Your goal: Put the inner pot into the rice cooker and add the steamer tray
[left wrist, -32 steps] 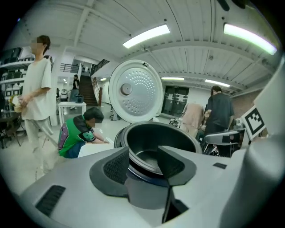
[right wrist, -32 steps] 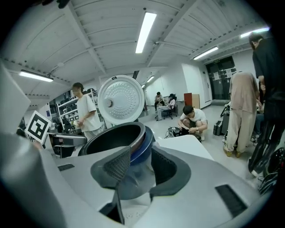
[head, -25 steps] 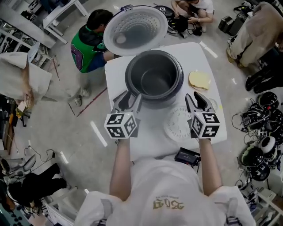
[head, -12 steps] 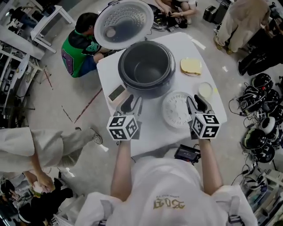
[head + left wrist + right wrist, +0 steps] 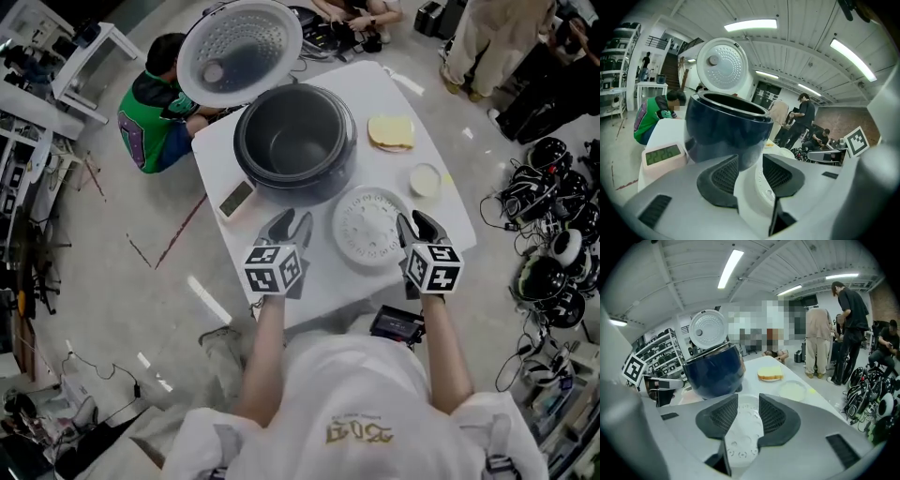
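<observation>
- While looking down in the head view, find the steamer tray (image 5: 372, 228) flat on the white table (image 5: 337, 286), just on the near side of the open rice cooker (image 5: 323, 192); inner pot (image 5: 295, 150) apparently seated inside already, so only the tray step left.
- Same view: left gripper (image 5: 292, 223) just left of the tray, right gripper (image 5: 415, 223) beside its right rim, both with jaws apart and clamped on nothing.
- Left gripper view: jaws parted, tray rim (image 5: 761, 185) low in the gap, neither pad pressing it; small device with a green display (image 5: 663, 157) close on the left, best kept clear of.
- Right gripper view: jaws parted, perforated tray (image 5: 738, 441) showing through the gap, untouched; bread (image 5: 769, 373) and a small dish (image 5: 793, 391) farther off to the right.
- Probably best done by taking opposite rims together, closing gently on what looks like thin plastic, lifting level, then lowering centred over the pot's mouth without knocking the raised lid (image 5: 239, 47).
</observation>
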`<state>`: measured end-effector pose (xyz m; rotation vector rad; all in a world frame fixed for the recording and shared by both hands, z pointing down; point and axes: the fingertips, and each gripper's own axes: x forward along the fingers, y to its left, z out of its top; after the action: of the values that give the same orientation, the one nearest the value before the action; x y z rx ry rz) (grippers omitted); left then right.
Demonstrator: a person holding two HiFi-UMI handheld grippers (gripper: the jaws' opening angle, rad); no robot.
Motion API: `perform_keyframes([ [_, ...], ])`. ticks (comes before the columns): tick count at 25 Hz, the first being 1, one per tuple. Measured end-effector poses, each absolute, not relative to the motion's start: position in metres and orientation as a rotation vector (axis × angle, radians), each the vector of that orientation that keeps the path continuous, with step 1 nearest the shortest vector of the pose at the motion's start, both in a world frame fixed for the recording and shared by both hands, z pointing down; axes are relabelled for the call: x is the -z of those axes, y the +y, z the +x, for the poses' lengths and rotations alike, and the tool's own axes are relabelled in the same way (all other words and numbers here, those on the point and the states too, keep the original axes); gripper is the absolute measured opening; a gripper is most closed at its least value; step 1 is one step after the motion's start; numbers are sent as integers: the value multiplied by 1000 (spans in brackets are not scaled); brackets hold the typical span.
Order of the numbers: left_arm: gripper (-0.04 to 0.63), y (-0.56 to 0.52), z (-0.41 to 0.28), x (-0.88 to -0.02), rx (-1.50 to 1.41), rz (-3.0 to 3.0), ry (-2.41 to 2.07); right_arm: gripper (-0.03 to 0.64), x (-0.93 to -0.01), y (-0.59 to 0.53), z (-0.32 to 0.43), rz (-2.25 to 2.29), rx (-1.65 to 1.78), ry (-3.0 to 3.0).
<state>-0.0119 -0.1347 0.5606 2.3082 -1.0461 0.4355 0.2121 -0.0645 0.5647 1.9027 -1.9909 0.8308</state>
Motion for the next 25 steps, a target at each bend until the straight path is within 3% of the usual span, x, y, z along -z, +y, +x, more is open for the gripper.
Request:
perform_keyframes([
  [15,189,-111,50,-654,-819,2254,-806,152,-657,-32,249,1848,-1009,-1802],
  [25,189,-103,70,-686,-878,2163,-743,152,-687,-25,255,1816,-1123,-1777],
])
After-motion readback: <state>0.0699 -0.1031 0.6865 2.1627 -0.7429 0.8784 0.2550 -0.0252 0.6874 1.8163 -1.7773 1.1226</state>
